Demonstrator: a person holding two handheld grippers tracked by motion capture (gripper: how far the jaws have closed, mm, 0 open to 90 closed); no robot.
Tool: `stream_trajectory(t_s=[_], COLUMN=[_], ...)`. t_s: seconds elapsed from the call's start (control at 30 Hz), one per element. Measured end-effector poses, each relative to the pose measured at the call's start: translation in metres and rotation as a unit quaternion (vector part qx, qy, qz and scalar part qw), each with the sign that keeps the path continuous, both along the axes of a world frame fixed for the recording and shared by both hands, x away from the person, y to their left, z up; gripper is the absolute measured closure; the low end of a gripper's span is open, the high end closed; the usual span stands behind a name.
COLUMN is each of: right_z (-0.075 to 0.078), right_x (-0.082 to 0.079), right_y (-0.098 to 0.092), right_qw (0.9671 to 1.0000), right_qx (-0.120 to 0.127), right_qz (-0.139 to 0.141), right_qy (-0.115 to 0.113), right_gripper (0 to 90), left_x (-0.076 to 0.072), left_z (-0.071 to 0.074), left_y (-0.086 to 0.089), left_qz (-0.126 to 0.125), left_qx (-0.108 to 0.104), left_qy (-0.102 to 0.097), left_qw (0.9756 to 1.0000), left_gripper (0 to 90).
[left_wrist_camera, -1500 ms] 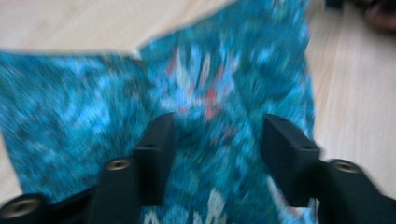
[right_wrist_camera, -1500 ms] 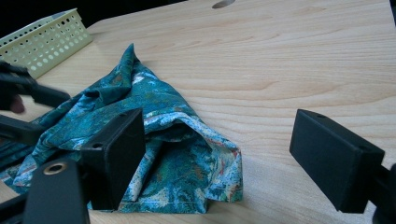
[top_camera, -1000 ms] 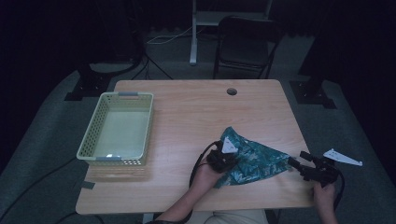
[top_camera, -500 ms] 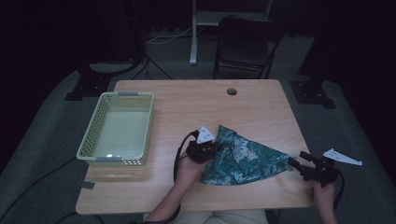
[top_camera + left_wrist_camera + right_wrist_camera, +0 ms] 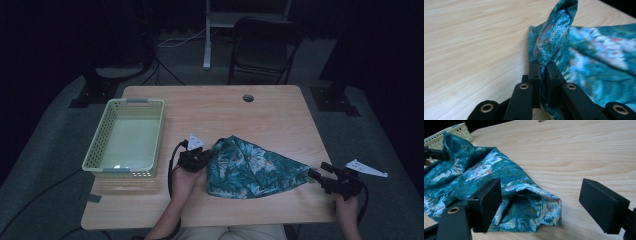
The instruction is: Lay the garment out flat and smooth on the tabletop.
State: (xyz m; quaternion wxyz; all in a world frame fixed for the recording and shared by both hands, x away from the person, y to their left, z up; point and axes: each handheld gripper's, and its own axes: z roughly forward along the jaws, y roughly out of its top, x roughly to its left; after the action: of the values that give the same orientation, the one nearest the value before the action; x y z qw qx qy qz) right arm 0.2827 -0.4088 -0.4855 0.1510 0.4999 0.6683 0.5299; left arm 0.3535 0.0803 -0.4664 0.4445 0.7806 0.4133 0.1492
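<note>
- One pale green basket (image 5: 125, 140), sitting just off to the outer side of the left gripper (image 5: 194, 159).
- One teal floral cloth (image 5: 250, 162), lying on the table (image 5: 225, 107) between the two grippers.
- Left gripper: jaws pressed together, pinching a raised fold of the cloth's edge.
- Right gripper (image 5: 320, 176): jaws spread wide, the cloth's corner lying between them, pads not touching it.

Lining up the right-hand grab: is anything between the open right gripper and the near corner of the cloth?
Nothing visible. The right gripper is open, with the cloth corner lying on bare table just ahead.
</note>
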Motion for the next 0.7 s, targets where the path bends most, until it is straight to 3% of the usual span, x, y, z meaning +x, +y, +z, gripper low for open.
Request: stream_trajectory(t_s=[0.17, 0.23, 0.27, 0.37, 0.57, 0.7], right_z=[0.0, 0.0, 0.0, 0.0, 0.0, 0.003], right_x=[0.001, 0.001, 0.001, 0.001, 0.0, 0.0], right_y=[0.001, 0.001, 0.001, 0.001, 0.001, 0.002], right_qw=[1.0, 1.0, 1.0, 1.0, 1.0, 0.9999], right_qx=[-0.005, -0.006, -0.007, -0.008, -0.008, -0.015], right_qz=[0.0, 0.0, 0.0, 0.0, 0.002, 0.006], right_qy=[0.0, 0.0, 0.001, 0.0, 0.001, -0.005], right_gripper=[17.4, 17.4, 17.4, 17.4, 17.4, 17.8], left_x=[0.0, 0.0, 0.002, 0.004, 0.001, -0.012], left_z=[-0.007, -0.008, -0.01, -0.011, -0.01, 0.003], left_y=[0.013, 0.017, 0.022, 0.028, 0.034, 0.034], left_qz=[0.018, 0.03, 0.046, 0.058, 0.068, 0.052], left_qx=[0.008, 0.021, 0.032, 0.034, 0.016, 0.0], left_qy=[0.003, -0.003, -0.007, 0.0, 0.003, -0.015], left_qw=[0.9998, 0.9993, 0.9984, 0.9978, 0.9976, 0.9985], left_gripper=[78.4, 77.1, 71.0, 64.9, 46.2, 38.9])
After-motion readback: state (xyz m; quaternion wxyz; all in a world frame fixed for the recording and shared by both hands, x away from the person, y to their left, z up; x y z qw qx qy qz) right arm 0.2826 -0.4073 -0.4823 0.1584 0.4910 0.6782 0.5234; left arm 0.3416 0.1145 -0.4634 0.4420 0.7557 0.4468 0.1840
